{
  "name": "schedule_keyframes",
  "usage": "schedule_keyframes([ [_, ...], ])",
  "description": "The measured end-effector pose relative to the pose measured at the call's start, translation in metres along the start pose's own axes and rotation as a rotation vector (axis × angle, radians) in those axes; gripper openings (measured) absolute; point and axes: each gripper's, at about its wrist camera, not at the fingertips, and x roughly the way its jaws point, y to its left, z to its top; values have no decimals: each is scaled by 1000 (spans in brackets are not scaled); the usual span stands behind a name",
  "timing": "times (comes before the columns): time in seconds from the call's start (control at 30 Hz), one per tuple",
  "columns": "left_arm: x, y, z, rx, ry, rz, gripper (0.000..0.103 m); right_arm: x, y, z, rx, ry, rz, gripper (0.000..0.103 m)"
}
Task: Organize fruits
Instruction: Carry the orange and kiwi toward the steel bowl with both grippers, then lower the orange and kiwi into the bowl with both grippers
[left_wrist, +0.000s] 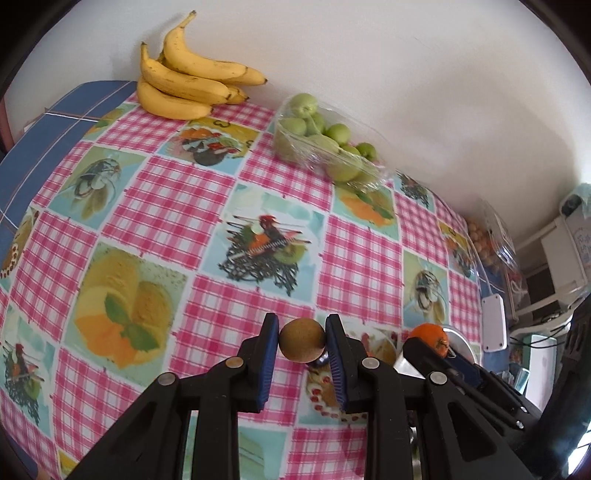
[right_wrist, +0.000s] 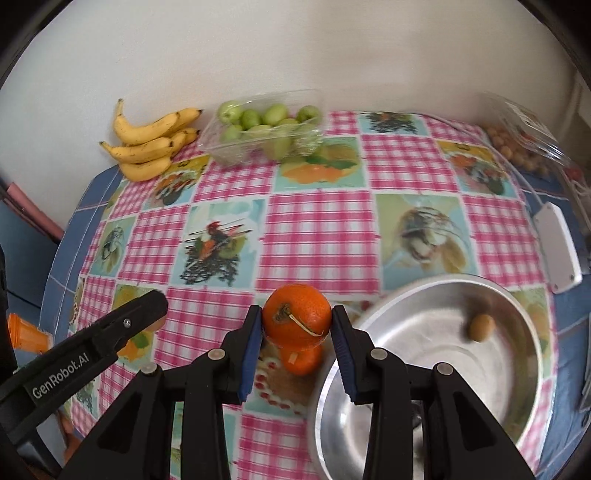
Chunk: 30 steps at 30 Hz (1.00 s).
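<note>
Over the tablecloth (right_wrist: 317, 221), our left gripper (left_wrist: 302, 341) pinches a kiwi (left_wrist: 302, 339), right gripper (right_wrist: 297, 321) clamps an orange (right_wrist: 297, 314); round fruit could roll out short of the bowl (right_wrist: 524, 332).

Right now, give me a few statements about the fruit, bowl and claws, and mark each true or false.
1. The left claw grips a kiwi. True.
2. The right claw is empty. False: it grips an orange.
3. The bowl holds one kiwi. True.
4. The bananas lie in the bowl. False: they lie on the table by the wall.
5. Green fruits sit in a clear tray. True.
</note>
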Motion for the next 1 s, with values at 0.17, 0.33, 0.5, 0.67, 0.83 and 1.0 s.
schedule_keyframes([
  [0.17, 1, -18, -10, 38, 9, -7, 28, -10, -20, -6, 35, 1, -15, 39],
  [0.33, 5, -42, -22, 93, 29, -17, 28, -17, -45, -14, 79, 12, -34, 39],
  [0.5, 14, -74, -39, 190, 57, -15, 28, -16, -80, -21, 131, 36, -99, 39],
  [0.67, 27, -93, -54, 234, 106, -36, 28, -16, -117, -28, 209, 54, -115, 39],
  [0.83, 36, -113, -68, 265, 147, -68, 28, -22, -138, -31, 261, 46, -124, 39],
  [1.0, 47, -125, -84, 310, 181, -52, 28, -20, -144, -33, 274, 51, -124, 39],
])
